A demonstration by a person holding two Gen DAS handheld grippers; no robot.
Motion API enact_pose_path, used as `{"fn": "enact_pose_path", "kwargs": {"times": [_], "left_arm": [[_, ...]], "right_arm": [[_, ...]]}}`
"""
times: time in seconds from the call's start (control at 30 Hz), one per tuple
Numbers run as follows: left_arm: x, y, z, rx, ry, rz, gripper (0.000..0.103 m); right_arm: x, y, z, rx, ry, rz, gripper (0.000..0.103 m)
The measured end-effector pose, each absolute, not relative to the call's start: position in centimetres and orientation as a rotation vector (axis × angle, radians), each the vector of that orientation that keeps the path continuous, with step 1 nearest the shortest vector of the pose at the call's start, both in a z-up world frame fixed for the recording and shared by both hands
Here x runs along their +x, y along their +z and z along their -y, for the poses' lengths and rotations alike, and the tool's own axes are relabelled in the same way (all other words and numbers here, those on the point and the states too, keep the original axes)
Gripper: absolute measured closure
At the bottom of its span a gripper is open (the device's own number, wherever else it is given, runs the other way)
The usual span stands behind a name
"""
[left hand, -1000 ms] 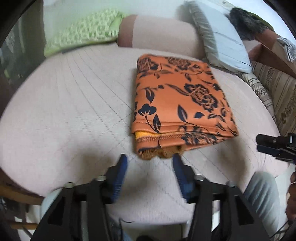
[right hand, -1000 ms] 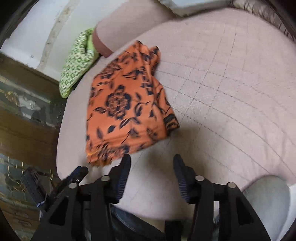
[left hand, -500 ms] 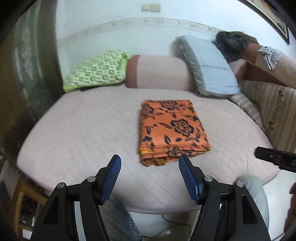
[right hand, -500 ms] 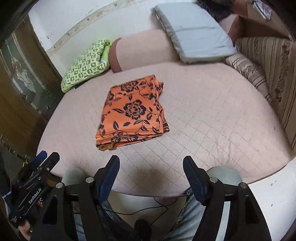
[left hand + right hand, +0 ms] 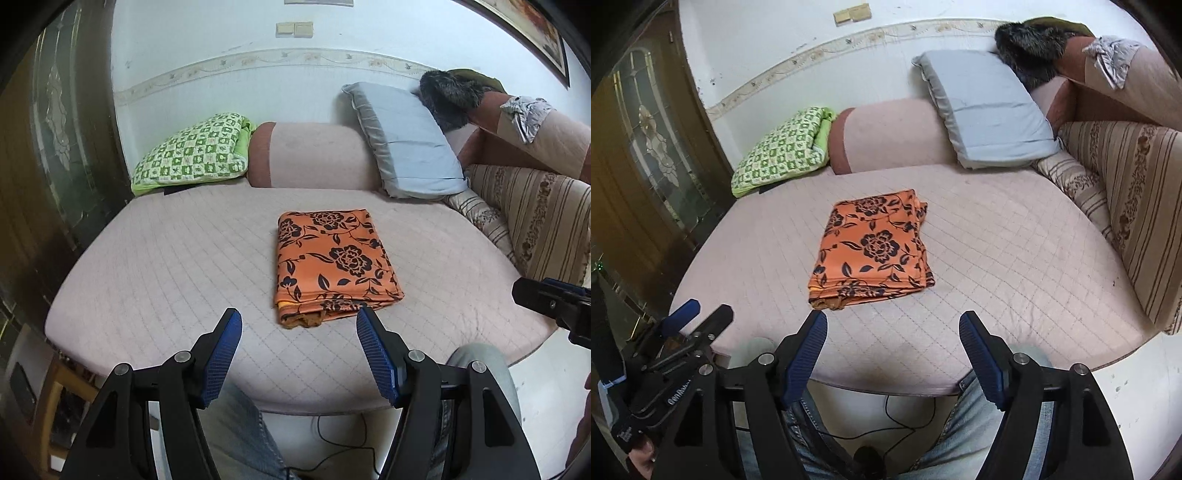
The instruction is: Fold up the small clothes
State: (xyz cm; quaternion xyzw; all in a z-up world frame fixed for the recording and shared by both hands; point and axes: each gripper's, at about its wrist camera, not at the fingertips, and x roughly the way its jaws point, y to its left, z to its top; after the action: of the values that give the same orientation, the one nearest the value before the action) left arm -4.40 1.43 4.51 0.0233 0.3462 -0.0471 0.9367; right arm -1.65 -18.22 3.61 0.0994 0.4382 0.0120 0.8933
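Note:
An orange cloth with a dark floral print (image 5: 332,264) lies folded into a neat rectangle in the middle of the pink quilted bed (image 5: 166,258). It also shows in the right wrist view (image 5: 871,251). My left gripper (image 5: 297,321) is open and empty, held back over the bed's near edge, short of the cloth. My right gripper (image 5: 892,325) is open and empty, also back from the cloth. The left gripper shows at the lower left of the right wrist view (image 5: 690,317), and the right gripper at the right edge of the left wrist view (image 5: 550,302).
A green checked cushion (image 5: 192,155), a pink bolster (image 5: 314,155) and a grey pillow (image 5: 402,140) line the far wall. A striped cushion (image 5: 532,221) stands at the right. A wooden door (image 5: 635,177) is at the left. My knees sit below the bed edge.
Both grippers have pulled back and up from the folded cloth, and their jaws have opened wider. The cloth stays folded on the bed.

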Motion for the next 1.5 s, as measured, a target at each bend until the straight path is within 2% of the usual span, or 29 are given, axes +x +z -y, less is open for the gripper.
{"fn": "enact_pose_path", "kwargs": {"times": [1.5], "left_arm": [[-3.4, 4.5, -3.1, 0.032, -0.108, -0.730, 0.038]], "right_arm": [[-2.0, 4.2, 16.7, 0.138, 0.004, -0.902, 0.026]]}}
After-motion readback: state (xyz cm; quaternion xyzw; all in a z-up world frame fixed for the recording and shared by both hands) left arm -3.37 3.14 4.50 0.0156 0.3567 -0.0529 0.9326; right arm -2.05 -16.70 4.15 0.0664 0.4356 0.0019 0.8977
